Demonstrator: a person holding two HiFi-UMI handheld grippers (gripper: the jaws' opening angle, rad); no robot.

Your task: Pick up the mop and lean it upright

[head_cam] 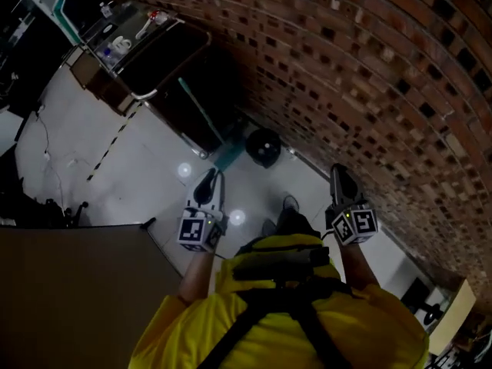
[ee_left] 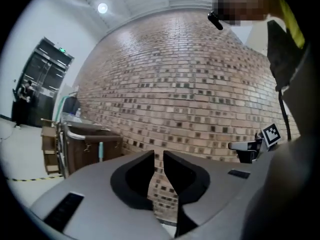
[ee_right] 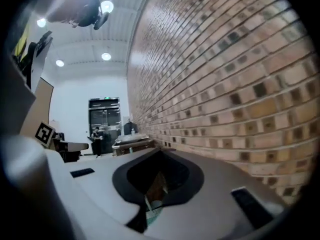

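Ahead, the brick wall [head_cam: 369, 75] curves past a dark cart [head_cam: 165, 56]. The teal mop [head_cam: 201, 114] stands against that cart, head on the floor, well beyond both grippers. The left gripper [head_cam: 209, 177] has its jaws slightly apart and empty; the right gripper [head_cam: 338, 172] is clenched on nothing.

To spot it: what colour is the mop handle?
Teal; the mop handle shows best in the head view.
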